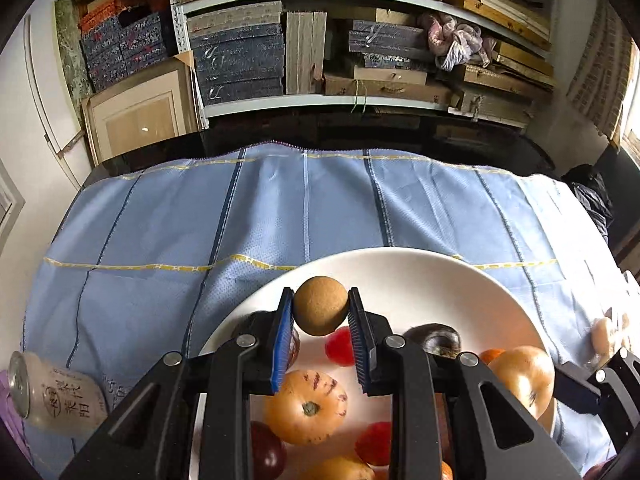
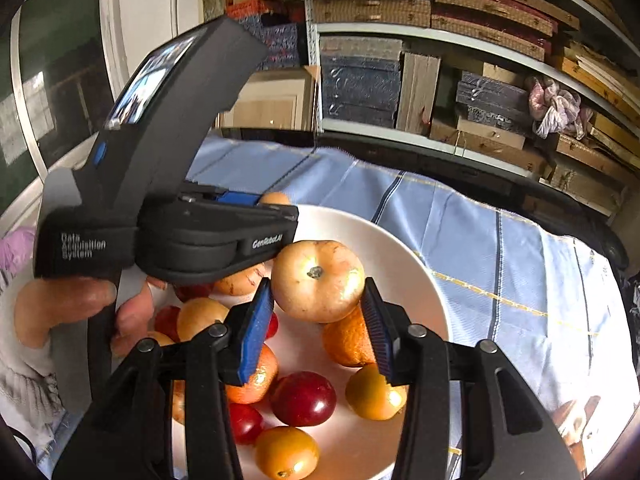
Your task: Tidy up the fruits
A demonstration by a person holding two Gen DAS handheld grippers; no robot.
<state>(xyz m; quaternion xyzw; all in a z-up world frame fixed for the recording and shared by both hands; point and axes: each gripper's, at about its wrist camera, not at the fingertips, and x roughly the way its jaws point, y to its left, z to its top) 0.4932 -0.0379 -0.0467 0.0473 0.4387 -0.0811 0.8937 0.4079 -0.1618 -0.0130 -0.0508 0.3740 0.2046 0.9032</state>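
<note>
In the right wrist view, nearest the lens at the bottom of the frame, the right gripper [image 2: 318,322] has its blue pads pressed on either side of a pale apple [image 2: 318,280], stem end facing up, held above the centre of the white plate [image 2: 424,280]. Below it lie the fruits already gathered: a red plum [image 2: 303,398], an orange [image 2: 348,342] and several yellow-orange fruits, crowded toward the lower left of the plate.

In the left wrist view, the left gripper [image 1: 322,320] is clamped on a small brown ball-shaped fruit [image 1: 320,306], seen at frame centre over the plate's near half. A striped orange fruit [image 1: 306,406] sits right under its jaws.

The step in hand looks like setting both fruits down on the plate. To do it well, I would lower each one into a bare patch: the far and right side of the plate is free, while the near left is packed. Bring each fruit down until it rests before easing the jaws apart, since round fruit dropped onto others will likely roll off the rim. The two grippers are close together, so place one at a time.

Farther off, a can [image 1: 52,394] lies on the blue cloth [image 1: 200,220] at lower left, and shelves [image 1: 320,100] of boxes fill the top of the frame.
</note>
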